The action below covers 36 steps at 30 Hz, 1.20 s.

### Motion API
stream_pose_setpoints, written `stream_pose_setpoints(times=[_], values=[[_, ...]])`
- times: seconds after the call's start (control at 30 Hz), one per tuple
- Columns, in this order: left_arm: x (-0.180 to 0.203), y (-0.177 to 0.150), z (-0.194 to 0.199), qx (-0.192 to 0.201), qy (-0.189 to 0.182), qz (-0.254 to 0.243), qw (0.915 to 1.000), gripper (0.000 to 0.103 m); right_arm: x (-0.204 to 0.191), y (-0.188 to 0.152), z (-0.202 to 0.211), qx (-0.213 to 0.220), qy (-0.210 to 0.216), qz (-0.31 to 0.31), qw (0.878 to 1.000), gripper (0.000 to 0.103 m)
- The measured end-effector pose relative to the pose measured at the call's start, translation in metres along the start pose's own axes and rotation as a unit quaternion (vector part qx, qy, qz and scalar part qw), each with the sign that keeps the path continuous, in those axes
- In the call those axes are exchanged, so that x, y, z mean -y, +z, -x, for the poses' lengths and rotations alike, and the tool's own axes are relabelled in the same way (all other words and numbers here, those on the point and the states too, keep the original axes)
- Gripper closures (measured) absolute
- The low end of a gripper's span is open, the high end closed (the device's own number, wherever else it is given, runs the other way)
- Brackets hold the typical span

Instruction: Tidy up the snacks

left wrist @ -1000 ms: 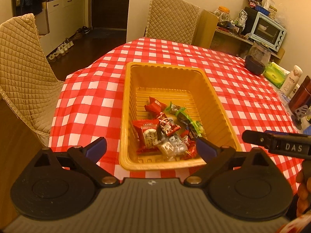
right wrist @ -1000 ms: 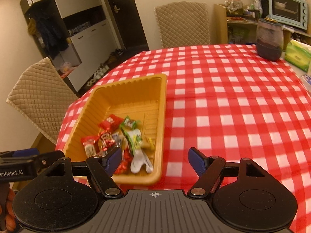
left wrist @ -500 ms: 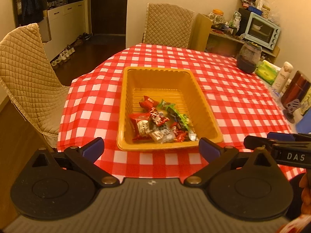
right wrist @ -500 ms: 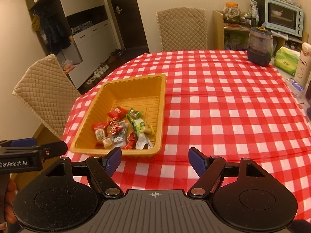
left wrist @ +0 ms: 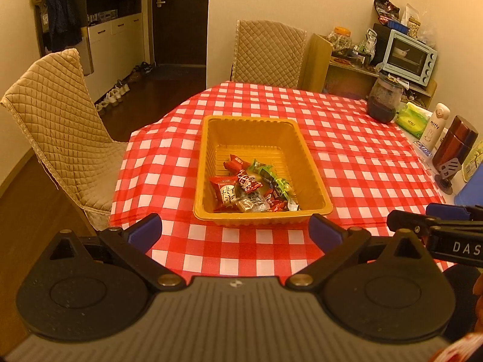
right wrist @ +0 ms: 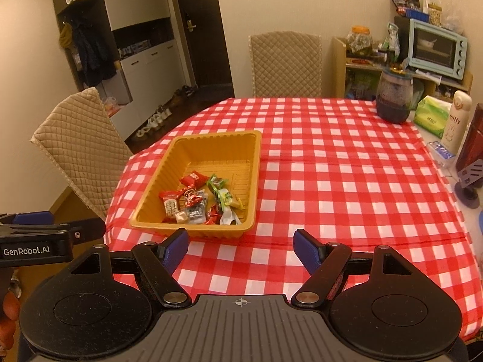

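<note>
The snacks [left wrist: 252, 187] lay in a loose pile at the near end of the yellow tray [left wrist: 314, 171], which stood on the tabletop [left wrist: 356, 163] with its red and white checked cloth; in the right wrist view the same tray [right wrist: 151, 193] was at the centre left of the frame and the snacks [right wrist: 199, 200] were in its lower part. I saw no loose snack on the cloth around the tray, so I judged that the collecting step was finished or almost finished, and both tools were only waiting over the near edge of the tabletop. The left hand-held gripper [left wrist: 235, 231] was released, its blue pads wide apart and holding nothing, and the right hand-held gripper [right wrist: 241, 246] was released and empty in the same way. At the right edge of the left view the other tool showed the white letters "DAS", and at the lower left of the right view the other tool showed "GenRobot.AI". If any step was left, it probably called for a slow reach into the tray to sort or straighten the wrappers, with the pads closing on one thin packet only, because the packets overlapped each other. At the right side of the frame a white bottle [right wrist: 455, 120] carried the word "miffy" with a small rabbit drawing. The green tissue pack [right wrist: 430, 117] beside it had printing too small to read, and the writing on the snack wrappers was also not clear enough to read
</note>
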State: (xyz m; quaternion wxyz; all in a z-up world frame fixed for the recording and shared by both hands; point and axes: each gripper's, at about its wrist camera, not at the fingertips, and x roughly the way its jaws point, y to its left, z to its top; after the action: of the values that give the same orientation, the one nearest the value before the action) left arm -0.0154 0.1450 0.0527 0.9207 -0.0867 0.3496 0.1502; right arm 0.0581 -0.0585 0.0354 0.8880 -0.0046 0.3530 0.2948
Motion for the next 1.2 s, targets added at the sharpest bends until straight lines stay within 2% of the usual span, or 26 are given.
stream_pose_setpoints(times=[0.5,1.2], values=[[0.003,-0.013,0.037,0.020,0.007,-0.003,0.9998,0.000,-0.015,-0.010,0.040,0.026,-0.005,0.007,1.000,0.026],[0.007,-0.026,0.056,0.029,0.006,-0.008,0.9995,0.000,-0.018,-0.022,0.059,0.040,-0.010,0.008,0.999,0.026]])
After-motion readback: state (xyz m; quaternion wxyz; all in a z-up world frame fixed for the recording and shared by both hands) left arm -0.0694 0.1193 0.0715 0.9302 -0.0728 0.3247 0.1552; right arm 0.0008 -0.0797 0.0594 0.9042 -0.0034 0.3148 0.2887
